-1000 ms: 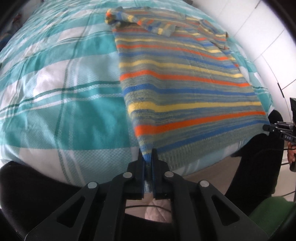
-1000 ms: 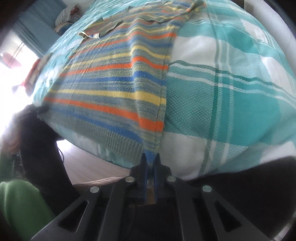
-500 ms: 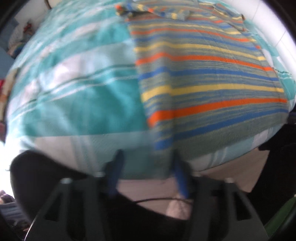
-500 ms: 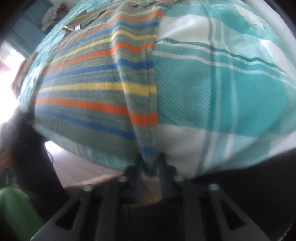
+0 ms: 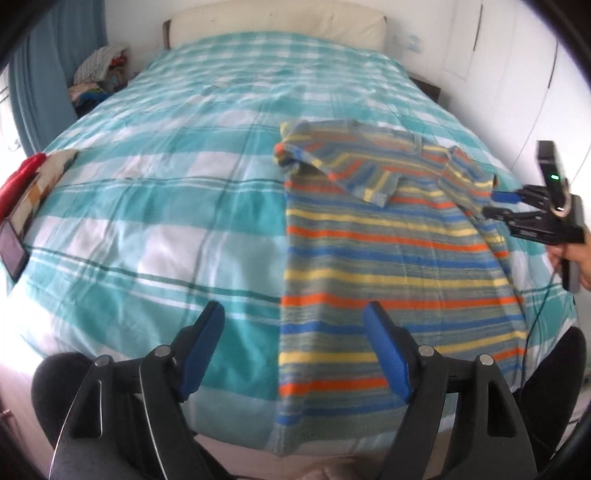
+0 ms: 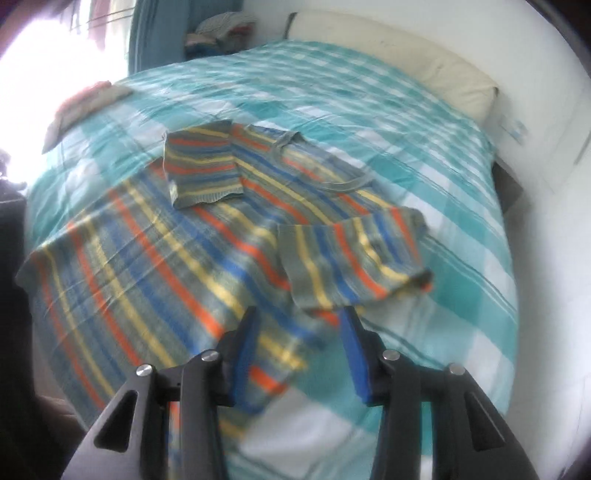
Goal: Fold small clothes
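A striped knit sweater in grey, blue, orange and yellow lies flat on the teal plaid bed, both sleeves folded in over its chest. My left gripper is open and empty, raised above the sweater's lower left hem. My right gripper is open and empty, above the sweater's right side near the folded right sleeve. The right gripper also shows at the right edge of the left wrist view.
A cream headboard cushion runs along the far end. Folded clothes and a dark phone lie at the bed's left edge. A pile of clothes sits beside blue curtains. White wall panels stand on the right.
Both grippers let go of the sweater's bottom hem corners, opened, and rose back above the bed. The sweater now lies flat.
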The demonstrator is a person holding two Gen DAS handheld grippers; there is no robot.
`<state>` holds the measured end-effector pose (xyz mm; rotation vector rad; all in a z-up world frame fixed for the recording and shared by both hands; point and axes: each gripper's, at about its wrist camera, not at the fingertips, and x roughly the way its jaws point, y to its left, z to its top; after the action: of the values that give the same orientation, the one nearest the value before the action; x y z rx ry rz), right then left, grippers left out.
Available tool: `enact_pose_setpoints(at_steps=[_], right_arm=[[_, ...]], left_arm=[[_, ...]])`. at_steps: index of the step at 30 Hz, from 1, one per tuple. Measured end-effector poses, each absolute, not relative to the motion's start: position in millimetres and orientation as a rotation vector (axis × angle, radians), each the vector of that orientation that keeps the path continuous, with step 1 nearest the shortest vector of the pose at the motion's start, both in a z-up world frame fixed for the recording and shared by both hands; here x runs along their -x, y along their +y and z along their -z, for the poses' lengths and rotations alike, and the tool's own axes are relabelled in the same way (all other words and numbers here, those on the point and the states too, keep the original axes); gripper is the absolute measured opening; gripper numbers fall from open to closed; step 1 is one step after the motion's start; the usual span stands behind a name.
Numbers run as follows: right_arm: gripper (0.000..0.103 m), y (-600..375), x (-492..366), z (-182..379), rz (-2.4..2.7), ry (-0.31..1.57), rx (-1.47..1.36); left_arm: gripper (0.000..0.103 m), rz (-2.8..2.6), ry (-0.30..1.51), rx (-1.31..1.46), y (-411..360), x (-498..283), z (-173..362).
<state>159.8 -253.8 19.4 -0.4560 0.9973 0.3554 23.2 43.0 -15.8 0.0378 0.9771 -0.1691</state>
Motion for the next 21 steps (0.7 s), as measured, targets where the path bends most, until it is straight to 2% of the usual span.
enact_pose_setpoints(at_steps=[4, 5, 6, 7, 10, 14, 18, 21], right_arm=[[0.044, -263, -197, 54, -0.38, 1.072, 0.417], [0.037, -267, -202, 54, -0.38, 1.056, 0.382], [0.023, -278, -198, 51, -0.355, 1.041, 0.342], [0.005, -291, -204, 47, -0.309, 1.039, 0.284], [0.005, -351, -202, 15, -0.183, 0.948, 0.088], [0.005, -475, -171, -25, 0.094, 0.814, -0.181], [0.005, -568, -142, -24, 0.308, 0.797, -0.358], [0.005, -590, -127, -6, 0.344, 0.852, -0.425]], left_arm=[[0.08, 0.131, 1.014, -0.08, 46, -19, 29], [0.08, 0.115, 1.026, -0.085, 48, -21, 35], [0.08, 0.099, 1.04, -0.085, 54, -21, 39], [0.08, 0.083, 1.056, -0.078, 60, -21, 43], [0.08, 0.061, 1.094, -0.049, 73, -24, 54], [0.08, 0.048, 1.112, -0.05, 71, -27, 62], [0.08, 0.087, 1.114, -0.038, 54, -32, 62], [0.08, 0.124, 1.107, -0.07, 34, -34, 59]])
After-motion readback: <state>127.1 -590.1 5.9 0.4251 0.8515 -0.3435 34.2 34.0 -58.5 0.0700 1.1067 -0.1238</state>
